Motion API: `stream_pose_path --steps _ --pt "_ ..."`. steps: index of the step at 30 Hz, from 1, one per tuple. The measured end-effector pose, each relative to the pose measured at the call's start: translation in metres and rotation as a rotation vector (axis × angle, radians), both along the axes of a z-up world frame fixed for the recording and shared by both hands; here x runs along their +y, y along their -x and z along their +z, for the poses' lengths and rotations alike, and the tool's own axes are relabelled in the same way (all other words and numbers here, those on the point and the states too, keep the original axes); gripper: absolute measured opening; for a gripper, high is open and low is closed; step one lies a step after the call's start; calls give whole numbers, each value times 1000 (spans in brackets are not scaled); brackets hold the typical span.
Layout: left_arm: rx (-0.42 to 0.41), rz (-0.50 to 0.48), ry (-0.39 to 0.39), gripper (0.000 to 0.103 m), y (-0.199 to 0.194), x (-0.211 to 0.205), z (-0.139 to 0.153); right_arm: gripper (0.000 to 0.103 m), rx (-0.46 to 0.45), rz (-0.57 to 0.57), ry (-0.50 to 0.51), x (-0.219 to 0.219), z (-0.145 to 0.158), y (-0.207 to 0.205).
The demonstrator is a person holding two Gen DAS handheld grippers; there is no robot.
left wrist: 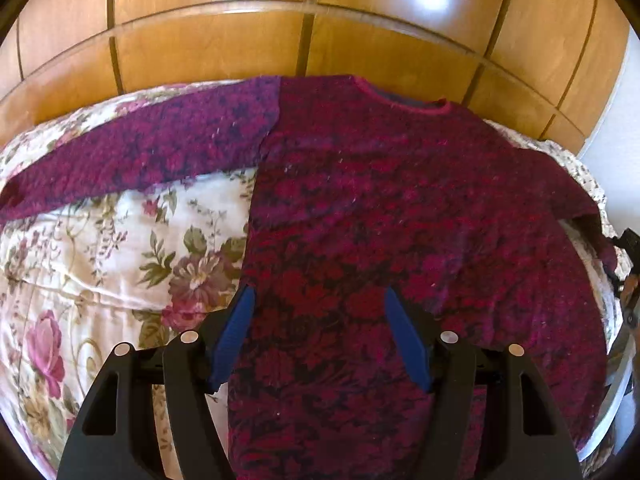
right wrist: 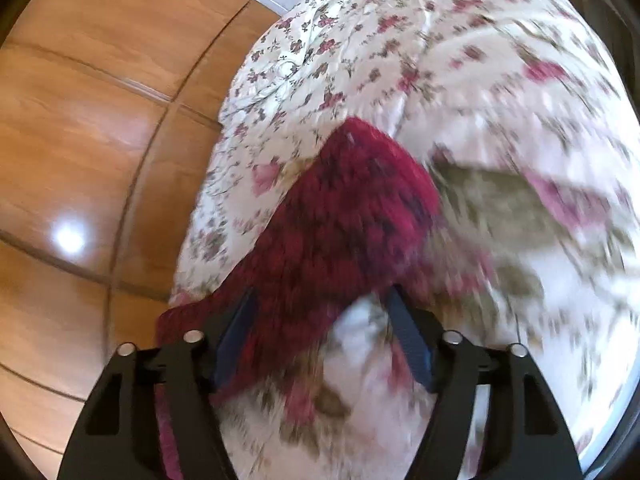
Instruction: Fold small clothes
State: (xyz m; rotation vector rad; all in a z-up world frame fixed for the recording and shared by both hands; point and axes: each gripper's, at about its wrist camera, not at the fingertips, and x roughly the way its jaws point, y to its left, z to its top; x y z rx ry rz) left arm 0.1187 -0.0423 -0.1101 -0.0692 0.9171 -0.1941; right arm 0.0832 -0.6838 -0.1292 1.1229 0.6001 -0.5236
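Here the flowered bedspread (left wrist: 100,240) is carrying a dark red patterned sweater (left wrist: 400,220), lying flat with its neckline toward the wooden wardrobe (left wrist: 280,40); one sleeve (left wrist: 140,152) is stretching out to the side, the other is trailing off the far edge. By my reading, the first fold is only being set up. The left gripper (left wrist: 320,304) is hovering over the sweater's lower body, jaws standing well apart with nothing pinched. The right gripper (right wrist: 320,304), blurred, is sitting over the other sleeve (right wrist: 340,220) with jaws partly apart and knit lying between them; I cannot tell whether the pads are pressing on it. Next, probably, a firm pinch on that sleeve and a carry across the body.
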Motion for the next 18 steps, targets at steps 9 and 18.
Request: stream_pose_path --steps 9,18 --pt "12 3 -49 73 -7 -7 -14 15 238 91 650 0 70 -36" --pt "-1 13 -68 81 -11 -12 -20 18 549 121 736 -15 -5 -83"
